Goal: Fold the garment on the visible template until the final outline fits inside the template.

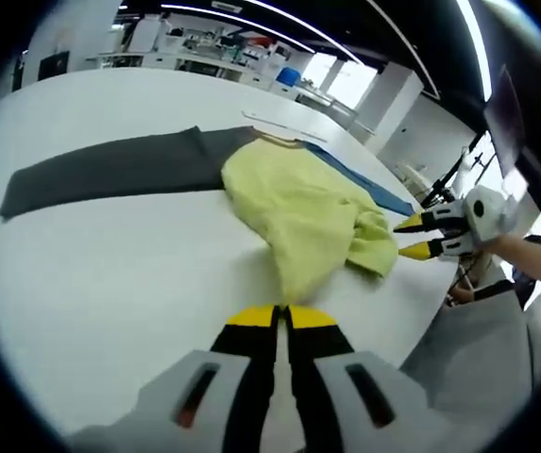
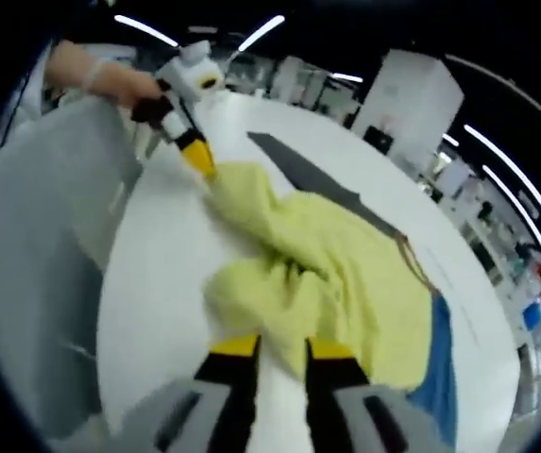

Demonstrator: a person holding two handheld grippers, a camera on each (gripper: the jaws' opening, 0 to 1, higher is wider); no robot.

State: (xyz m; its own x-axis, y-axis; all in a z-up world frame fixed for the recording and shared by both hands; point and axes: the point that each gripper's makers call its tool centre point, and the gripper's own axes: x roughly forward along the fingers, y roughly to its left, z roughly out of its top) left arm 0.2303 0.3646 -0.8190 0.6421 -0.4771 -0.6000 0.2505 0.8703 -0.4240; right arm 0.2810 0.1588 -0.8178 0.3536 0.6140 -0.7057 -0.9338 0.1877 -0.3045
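Note:
A crumpled yellow garment (image 1: 298, 208) lies on the white table (image 1: 109, 283), partly covering a blue template (image 1: 369, 189). My left gripper (image 1: 282, 316) is shut, its yellow tips just short of the garment's near edge. In the right gripper view that left gripper (image 2: 199, 160) touches the garment's (image 2: 327, 274) far corner; I cannot tell if it pinches cloth. My right gripper (image 2: 282, 347) is open at a bunched fold, with the blue template (image 2: 440, 368) showing to the right. From the left gripper view the right gripper (image 1: 410, 238) stands open beside the garment's right end.
A long dark grey cloth (image 1: 109, 170) stretches left from under the garment, also seen as the grey cloth (image 2: 317, 179). The table's edge (image 2: 109, 283) runs close to both grippers, with a person's grey clothing (image 2: 34, 236) beyond. Desks and pillars stand behind.

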